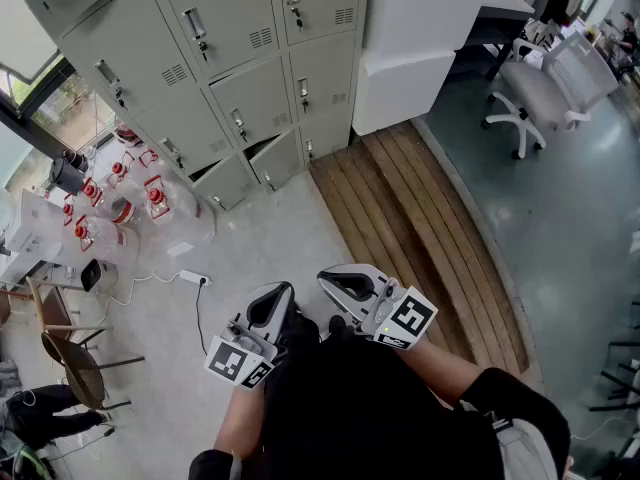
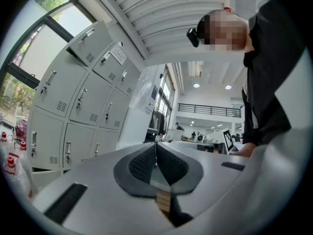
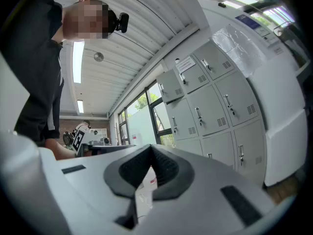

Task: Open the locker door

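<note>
A bank of grey lockers (image 1: 235, 63) with small handles and vents stands at the top left of the head view, well away from both grippers. One bottom-row door (image 1: 275, 158) looks slightly ajar. My left gripper (image 1: 270, 306) and right gripper (image 1: 345, 283) are held close to my body, side by side above the floor, both shut and empty. In the left gripper view the left gripper (image 2: 156, 148) has its dark pads together, with the lockers (image 2: 78, 111) far off at the left. The right gripper (image 3: 150, 151) is shut too, with the lockers (image 3: 215, 106) at the right.
A white cabinet (image 1: 410, 38) adjoins the lockers, with a strip of wooden planks (image 1: 420, 238) in front of it. A white office chair (image 1: 545, 88) stands at the top right. Red-capped items in clear bags (image 1: 120, 193), a power strip (image 1: 190, 278) and wooden chairs (image 1: 70, 353) lie to the left.
</note>
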### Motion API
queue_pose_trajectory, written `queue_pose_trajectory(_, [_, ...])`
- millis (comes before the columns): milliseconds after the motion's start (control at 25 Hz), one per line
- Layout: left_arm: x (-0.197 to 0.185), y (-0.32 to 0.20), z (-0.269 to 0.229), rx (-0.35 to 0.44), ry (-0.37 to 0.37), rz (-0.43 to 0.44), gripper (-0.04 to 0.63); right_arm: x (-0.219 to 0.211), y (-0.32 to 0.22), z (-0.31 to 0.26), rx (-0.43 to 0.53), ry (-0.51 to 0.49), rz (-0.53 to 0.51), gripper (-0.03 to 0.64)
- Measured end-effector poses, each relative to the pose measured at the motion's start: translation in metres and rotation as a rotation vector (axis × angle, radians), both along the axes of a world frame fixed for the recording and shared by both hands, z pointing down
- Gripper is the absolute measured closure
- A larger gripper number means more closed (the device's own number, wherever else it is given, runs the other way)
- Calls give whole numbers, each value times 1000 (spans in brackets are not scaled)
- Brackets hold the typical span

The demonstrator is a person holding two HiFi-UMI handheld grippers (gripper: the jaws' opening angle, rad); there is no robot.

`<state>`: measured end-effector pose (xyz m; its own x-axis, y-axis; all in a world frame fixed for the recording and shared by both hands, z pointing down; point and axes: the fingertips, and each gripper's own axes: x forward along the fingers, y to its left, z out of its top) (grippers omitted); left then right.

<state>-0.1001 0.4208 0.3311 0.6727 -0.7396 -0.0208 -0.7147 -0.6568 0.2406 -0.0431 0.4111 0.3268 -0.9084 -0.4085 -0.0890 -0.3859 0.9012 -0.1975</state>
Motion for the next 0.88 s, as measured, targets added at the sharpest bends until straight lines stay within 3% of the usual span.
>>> queue_pose_trajectory(280, [7,11,-2,-9,-3,10,578,3,6,9,-34,15,-22,606])
queue_pose_trajectory(640, [12,19,-6,3,-17,23,578,0,2,0,-7,-13,-32,604])
queue_pose_trajectory(880, [20,19,-10,3,-33,36,578,5,2,1,-61,-66,-52,604])
